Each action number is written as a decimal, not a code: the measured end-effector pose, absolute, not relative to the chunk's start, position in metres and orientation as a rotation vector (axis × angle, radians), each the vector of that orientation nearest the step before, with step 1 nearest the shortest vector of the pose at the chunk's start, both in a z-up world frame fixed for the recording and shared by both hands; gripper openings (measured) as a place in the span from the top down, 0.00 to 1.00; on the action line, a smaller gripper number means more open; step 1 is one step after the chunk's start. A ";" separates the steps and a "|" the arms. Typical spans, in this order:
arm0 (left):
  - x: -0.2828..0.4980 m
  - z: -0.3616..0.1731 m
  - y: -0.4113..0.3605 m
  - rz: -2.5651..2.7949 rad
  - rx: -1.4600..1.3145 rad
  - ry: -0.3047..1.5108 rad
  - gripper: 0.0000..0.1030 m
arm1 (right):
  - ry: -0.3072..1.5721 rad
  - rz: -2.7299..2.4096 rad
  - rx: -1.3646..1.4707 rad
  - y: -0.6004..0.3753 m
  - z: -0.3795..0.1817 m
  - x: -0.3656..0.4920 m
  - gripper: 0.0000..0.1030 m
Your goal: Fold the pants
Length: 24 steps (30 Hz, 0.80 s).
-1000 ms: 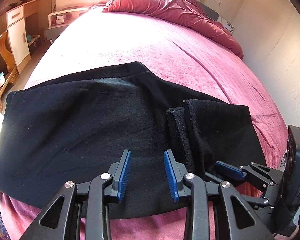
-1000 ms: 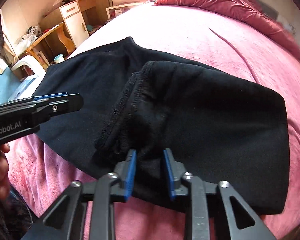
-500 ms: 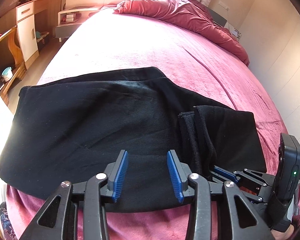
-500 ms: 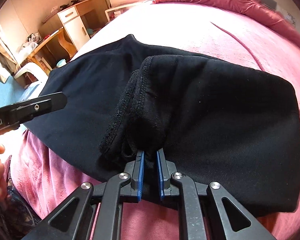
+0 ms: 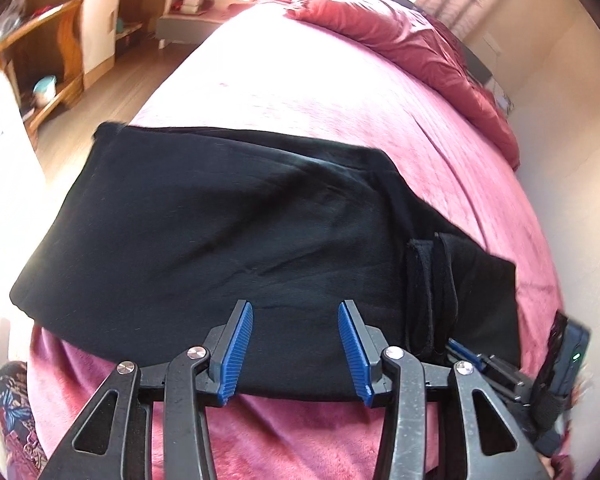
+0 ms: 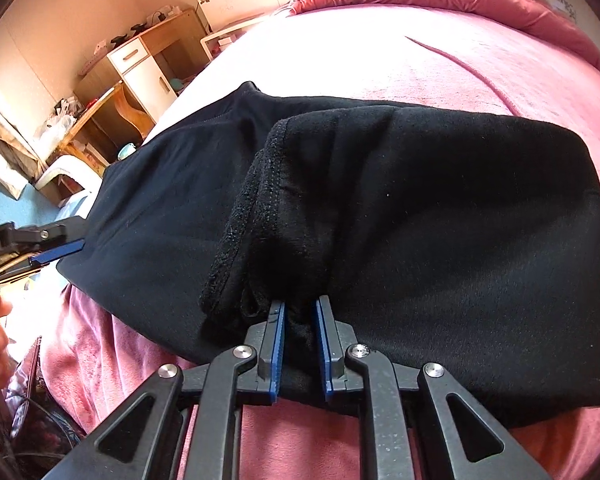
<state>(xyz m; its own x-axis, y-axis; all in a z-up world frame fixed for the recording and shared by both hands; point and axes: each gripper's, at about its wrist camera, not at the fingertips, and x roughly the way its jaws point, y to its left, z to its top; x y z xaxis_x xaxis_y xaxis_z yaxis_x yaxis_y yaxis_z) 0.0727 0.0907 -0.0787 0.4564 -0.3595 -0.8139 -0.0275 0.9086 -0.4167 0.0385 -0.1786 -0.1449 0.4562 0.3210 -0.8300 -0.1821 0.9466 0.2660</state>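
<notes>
Black pants [image 6: 440, 216] are lying half-folded on a pink bed [image 6: 440, 64]; right gripper [image 6: 299, 344] is pinching their near folded edge, left gripper [image 5: 296, 350] is hovering, jaws wide and empty.

Apparently a bedroom: bed [image 5: 340, 92], desk [image 6: 112, 108]

The left gripper [image 5: 296, 344] points downward, its jaws parted wide, nothing between the pads. The right gripper [image 6: 299, 340] is pinched tight on black pants [image 6: 440, 220].
</notes>
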 end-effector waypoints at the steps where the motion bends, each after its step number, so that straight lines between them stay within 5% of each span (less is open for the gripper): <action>1: 0.072 -0.078 0.103 -0.205 -0.445 1.081 0.56 | 1.051 0.312 0.155 -0.180 -0.145 0.038 0.85; 12: 0.025 -0.098 0.281 0.073 -1.038 0.922 0.53 | 1.031 0.312 0.210 -0.189 -0.143 0.030 0.84; 16: 0.018 -0.134 0.300 0.135 -1.201 0.974 0.44 | 1.034 0.315 0.213 -0.192 -0.141 0.029 0.84; 24: 0.020 -0.183 0.300 0.188 -1.300 1.060 0.46 | 1.033 0.313 0.206 -0.189 -0.141 0.031 0.84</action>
<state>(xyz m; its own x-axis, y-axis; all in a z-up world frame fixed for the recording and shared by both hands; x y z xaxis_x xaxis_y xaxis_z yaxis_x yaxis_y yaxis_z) 0.0203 0.2998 -0.1829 0.5459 -0.4291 -0.7196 -0.6508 0.3237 -0.6868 0.0310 -0.1889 -0.1407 0.4734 0.3501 -0.8083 -0.1574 0.9365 0.3135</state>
